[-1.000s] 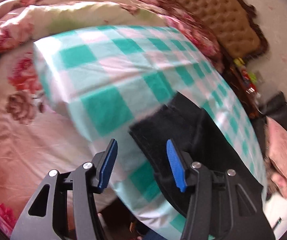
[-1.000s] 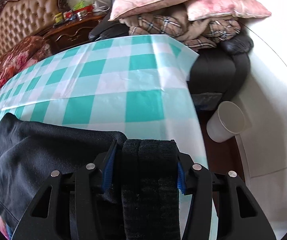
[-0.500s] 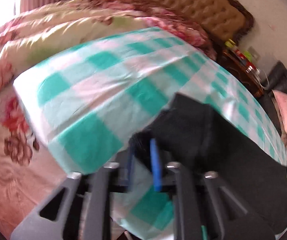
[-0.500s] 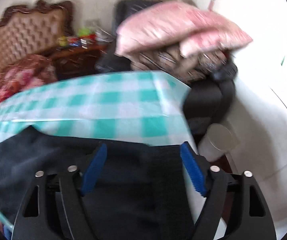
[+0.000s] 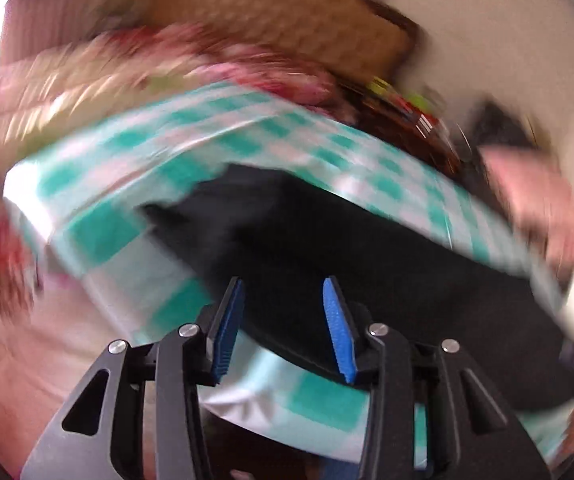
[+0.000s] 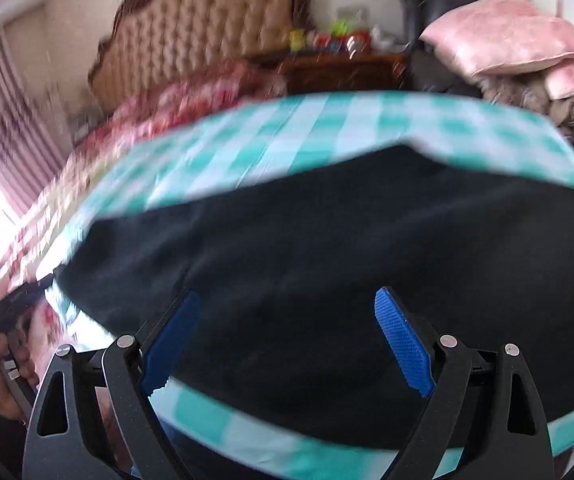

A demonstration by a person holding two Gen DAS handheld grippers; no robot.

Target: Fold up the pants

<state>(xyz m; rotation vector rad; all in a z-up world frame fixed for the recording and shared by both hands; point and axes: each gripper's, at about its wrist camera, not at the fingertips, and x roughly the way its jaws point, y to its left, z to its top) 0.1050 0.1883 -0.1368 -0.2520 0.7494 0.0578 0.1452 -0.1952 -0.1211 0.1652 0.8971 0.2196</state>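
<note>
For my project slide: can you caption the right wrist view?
Open right gripper above dark pants spread on a teal checked cloth, headboard behind.

No legible text, label, brand, number or sign in either wrist view. Both views are motion-blurred. The small colourful items on the wooden bedside cabinet (image 6: pixel 343 70) are too smeared to show any print.
</note>
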